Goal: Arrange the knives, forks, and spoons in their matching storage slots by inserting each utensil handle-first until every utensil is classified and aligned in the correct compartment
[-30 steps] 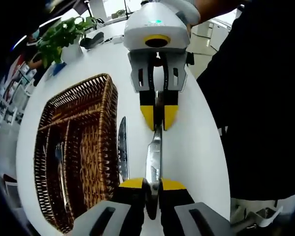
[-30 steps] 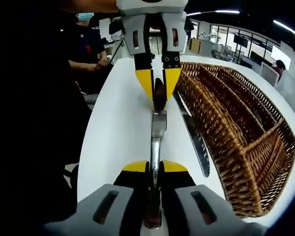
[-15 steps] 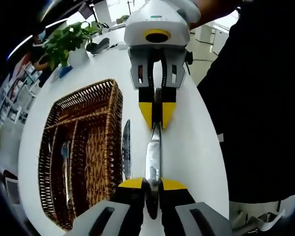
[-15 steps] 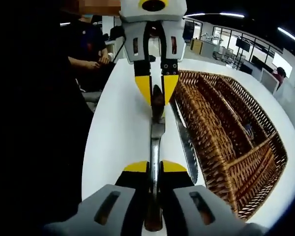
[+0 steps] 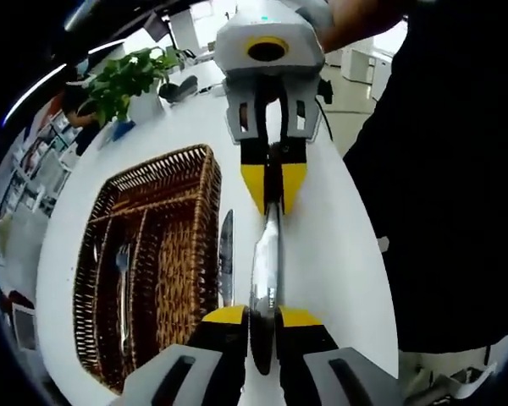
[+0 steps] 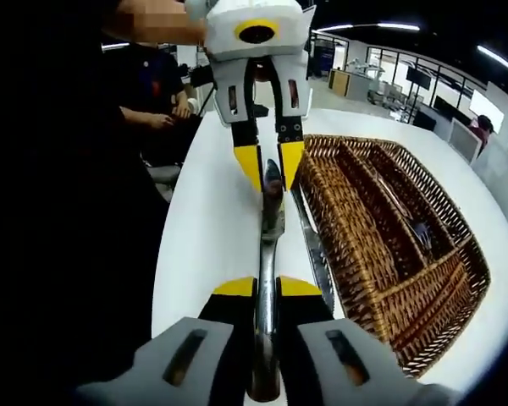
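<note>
Steel knife (image 5: 265,258) held above the white table (image 5: 339,245), clamped end to end by left gripper (image 5: 263,315) and right gripper (image 6: 267,288), right of the wicker basket (image 5: 182,254); next, one grip probably releases for handle-first insertion.

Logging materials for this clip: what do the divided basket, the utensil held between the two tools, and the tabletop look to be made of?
Basket: woven wicker or rattan by its brown interlaced strands. Held utensil: polished metal, likely stainless steel, since it mirrors the light. Table: smooth glossy white surface, maybe laminate; the material underneath can't be told.
</note>
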The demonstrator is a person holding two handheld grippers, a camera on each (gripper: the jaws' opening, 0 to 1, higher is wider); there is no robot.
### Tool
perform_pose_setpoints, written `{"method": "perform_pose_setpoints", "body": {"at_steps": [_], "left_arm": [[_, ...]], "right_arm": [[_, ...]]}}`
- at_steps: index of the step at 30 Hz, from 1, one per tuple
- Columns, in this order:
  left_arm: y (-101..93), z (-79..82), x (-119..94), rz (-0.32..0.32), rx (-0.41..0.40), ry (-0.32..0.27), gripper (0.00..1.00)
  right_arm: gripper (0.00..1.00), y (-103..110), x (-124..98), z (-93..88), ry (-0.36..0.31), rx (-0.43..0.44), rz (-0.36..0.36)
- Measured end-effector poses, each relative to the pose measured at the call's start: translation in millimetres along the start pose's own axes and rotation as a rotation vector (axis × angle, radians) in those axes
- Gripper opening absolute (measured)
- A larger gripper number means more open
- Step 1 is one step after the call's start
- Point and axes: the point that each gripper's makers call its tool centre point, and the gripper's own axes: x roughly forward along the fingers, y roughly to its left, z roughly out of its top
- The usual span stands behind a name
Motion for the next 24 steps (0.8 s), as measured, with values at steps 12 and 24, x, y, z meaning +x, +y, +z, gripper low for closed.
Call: {"method": "perform_pose_setpoints", "body": {"at_steps": [12, 24], "left_arm": [[-16.2, -15.4, 40, -0.031, -0.006, 0.061, 0.12], [-12.3, -7.5, 17, -0.024, -0.032, 0.04, 0.1]], "right_arm": [[0.04, 13, 18, -16.8, 0.044, 0.013, 0.049], [0.06, 11, 30, -21.4, 0.029, 0.035, 0.041]]}}
